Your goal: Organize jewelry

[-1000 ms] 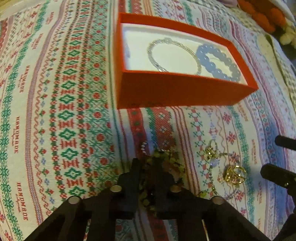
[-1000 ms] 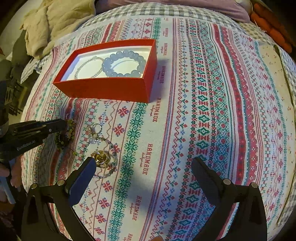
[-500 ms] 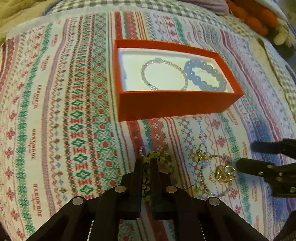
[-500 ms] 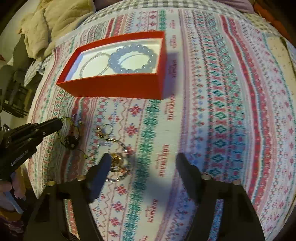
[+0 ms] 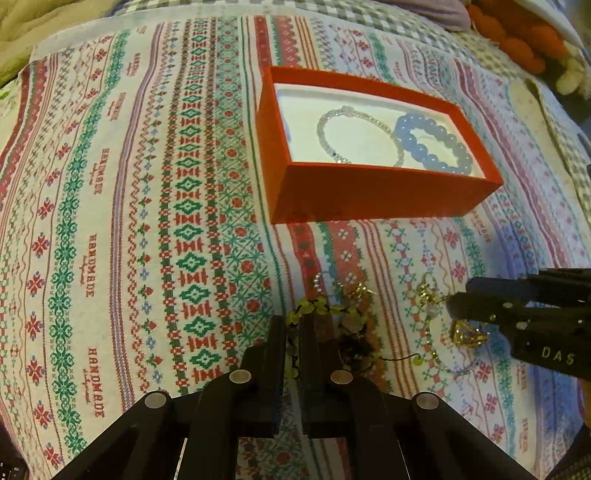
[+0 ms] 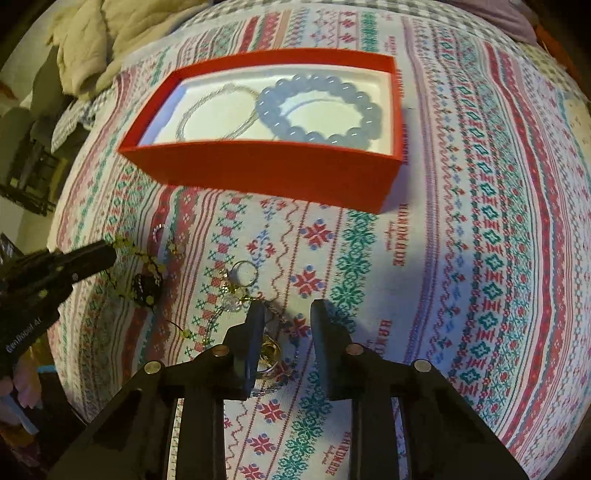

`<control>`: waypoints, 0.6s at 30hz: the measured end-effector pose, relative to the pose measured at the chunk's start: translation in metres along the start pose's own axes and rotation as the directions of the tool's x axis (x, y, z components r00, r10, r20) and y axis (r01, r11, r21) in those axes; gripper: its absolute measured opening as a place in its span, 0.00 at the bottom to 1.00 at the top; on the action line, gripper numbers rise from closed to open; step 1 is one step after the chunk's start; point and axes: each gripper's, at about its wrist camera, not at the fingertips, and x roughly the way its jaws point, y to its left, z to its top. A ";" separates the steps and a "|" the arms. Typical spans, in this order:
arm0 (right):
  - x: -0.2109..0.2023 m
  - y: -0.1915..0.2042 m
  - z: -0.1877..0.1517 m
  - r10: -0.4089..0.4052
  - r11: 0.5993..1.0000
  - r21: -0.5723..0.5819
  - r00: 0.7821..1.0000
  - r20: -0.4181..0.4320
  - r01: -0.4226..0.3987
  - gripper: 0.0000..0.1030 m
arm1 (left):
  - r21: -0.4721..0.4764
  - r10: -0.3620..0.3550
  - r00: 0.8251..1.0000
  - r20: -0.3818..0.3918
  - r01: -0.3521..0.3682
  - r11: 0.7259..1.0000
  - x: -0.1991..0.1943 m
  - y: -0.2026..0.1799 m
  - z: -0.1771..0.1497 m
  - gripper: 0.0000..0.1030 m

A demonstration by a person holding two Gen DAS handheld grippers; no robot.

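A red box [image 5: 373,195] [image 6: 266,170] holds a clear bead bracelet [image 5: 332,125] [image 6: 207,107] and a blue bead bracelet [image 5: 432,147] [image 6: 317,107]. My left gripper [image 5: 291,325] [image 6: 110,254] is shut on a yellow-green bead bracelet [image 5: 321,308] [image 6: 144,273] lying on the patterned cloth. My right gripper [image 6: 288,310] [image 5: 458,299] is partly closed around a gold pendant [image 6: 269,350] [image 5: 467,332] on a beaded chain with a ring [image 6: 245,275]; the jaws still stand apart.
The patterned "HANDMADE" cloth [image 5: 147,221] covers a rounded surface that drops off at the edges. A beige blanket [image 6: 110,33] lies at the far left. Orange plush items [image 5: 517,40] sit at the far right.
My right gripper moved left over the gold pendant and its jaws narrowed from wide open. My left gripper stayed shut on the yellow-green bracelet, pulling back slightly.
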 end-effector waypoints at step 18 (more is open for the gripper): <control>-0.033 0.012 -0.006 -0.053 0.994 -0.090 0.996 0.076 0.060 0.02 | 0.034 -0.031 0.998 0.056 0.029 0.999 -0.028 -0.015 0.005 0.01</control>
